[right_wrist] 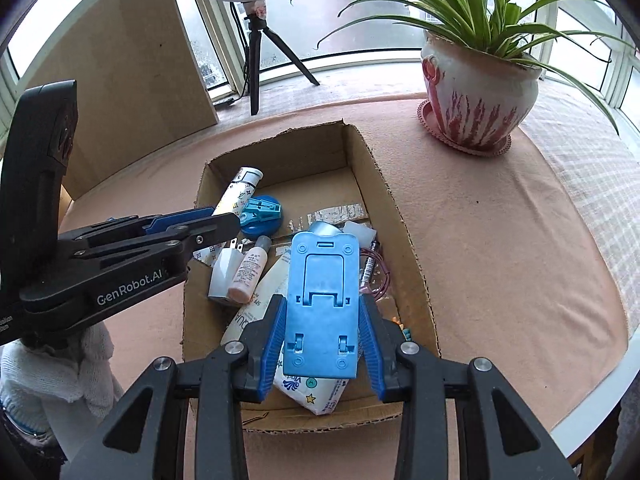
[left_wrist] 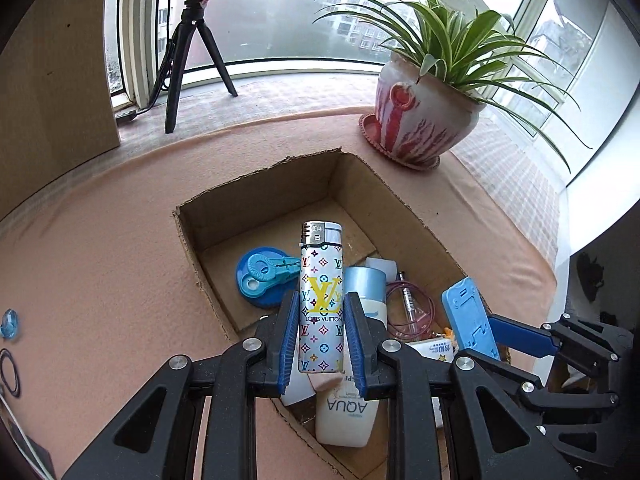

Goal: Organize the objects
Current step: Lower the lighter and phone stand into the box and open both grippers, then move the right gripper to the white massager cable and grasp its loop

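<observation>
Silver patterned lighter (left_wrist: 321,296) and flat blue plastic stand (right_wrist: 322,304) sit clenched in my fingers; dropped carelessly, they could miss the brown cardboard box (right_wrist: 368,168).

Right tongs (right_wrist: 322,344) clamping blue phone stand (right_wrist: 322,304) above cluttered cardboard box (right_wrist: 404,240)

The lighter (left_wrist: 321,296) has a glossy printed wrap and a shiny metal cap. The phone stand (right_wrist: 322,306) is matt blue plastic. The box (right_wrist: 404,240) is rough brown cardboard with torn edges, on a tabletop (right_wrist: 500,240) under soft pink cloth. The plant pot (right_wrist: 480,96) looks like glazed ceramic.
</observation>
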`<state>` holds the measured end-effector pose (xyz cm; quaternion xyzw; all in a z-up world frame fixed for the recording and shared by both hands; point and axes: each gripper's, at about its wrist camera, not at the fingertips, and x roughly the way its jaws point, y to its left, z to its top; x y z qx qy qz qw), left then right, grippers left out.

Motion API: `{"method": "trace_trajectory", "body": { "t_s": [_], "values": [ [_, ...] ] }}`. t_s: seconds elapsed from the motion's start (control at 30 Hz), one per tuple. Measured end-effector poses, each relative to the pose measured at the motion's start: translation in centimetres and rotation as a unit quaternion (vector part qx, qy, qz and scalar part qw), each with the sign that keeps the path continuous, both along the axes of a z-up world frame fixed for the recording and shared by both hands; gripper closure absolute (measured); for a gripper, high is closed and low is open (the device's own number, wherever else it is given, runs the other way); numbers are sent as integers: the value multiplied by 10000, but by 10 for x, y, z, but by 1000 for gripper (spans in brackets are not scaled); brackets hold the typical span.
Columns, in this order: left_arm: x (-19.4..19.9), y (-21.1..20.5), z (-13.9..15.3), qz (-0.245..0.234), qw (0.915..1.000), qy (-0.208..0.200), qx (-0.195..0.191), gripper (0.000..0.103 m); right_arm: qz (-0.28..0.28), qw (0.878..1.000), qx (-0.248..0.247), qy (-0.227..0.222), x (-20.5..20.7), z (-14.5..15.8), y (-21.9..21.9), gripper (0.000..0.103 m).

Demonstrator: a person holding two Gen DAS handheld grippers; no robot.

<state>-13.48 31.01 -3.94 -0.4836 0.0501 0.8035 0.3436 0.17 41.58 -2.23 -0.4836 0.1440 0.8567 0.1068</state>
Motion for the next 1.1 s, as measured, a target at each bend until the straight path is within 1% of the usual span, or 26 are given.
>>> {"method": "trace_trajectory", "body": {
  "t_s": [0.27, 0.33, 0.4, 0.43, 0.47, 0.5, 0.53, 0.57, 0.8, 0.97, 1.1],
  "values": [
    [-5, 13, -3, 1, 10000, 19, -67, 79, -41, 10000, -4, -45, 1, -6, 9, 70],
    [-7, 12, -2, 27, 10000, -1, -49, 77, -17, 10000, 13, -52, 1, -6, 9, 70],
    [-8, 9, -1, 46, 10000, -37, -32, 63, 2, 10000, 30, -40, 1, -6, 8, 69],
    [-8, 8, 0, 56, 10000, -21, -19, 50, 40, 10000, 33, -27, 0, -5, 7, 65],
    [-7, 5, 1, 64, 10000, -1, 8, 40, 72, 10000, 46, -30, -1, -5, 5, 63],
    [-6, 2, 3, 80, 10000, 17, 31, 38, 73, 9999, 84, 10, 0, -4, 4, 59],
    [-6, -2, 5, 103, 9999, 33, 46, 38, 67, 9999, 120, 51, 0, -2, 3, 56],
    [-7, -7, 6, 151, 9998, 64, 60, 38, 69, 9999, 120, 68, 0, -1, 2, 55],
    [-10, -49, 17, 434, 9989, 103, 161, 38, 120, 9999, 63, 92, -4, 3, -10, 55],
    [-8, -93, 22, 720, 9972, 113, 153, 38, 311, 9994, 52, 158, -13, 9, -32, 55],
    [-6, -139, 24, 1022, 9946, 114, 115, 38, 556, 9983, -53, 192, -22, 11, -61, 55]
  ]
}}
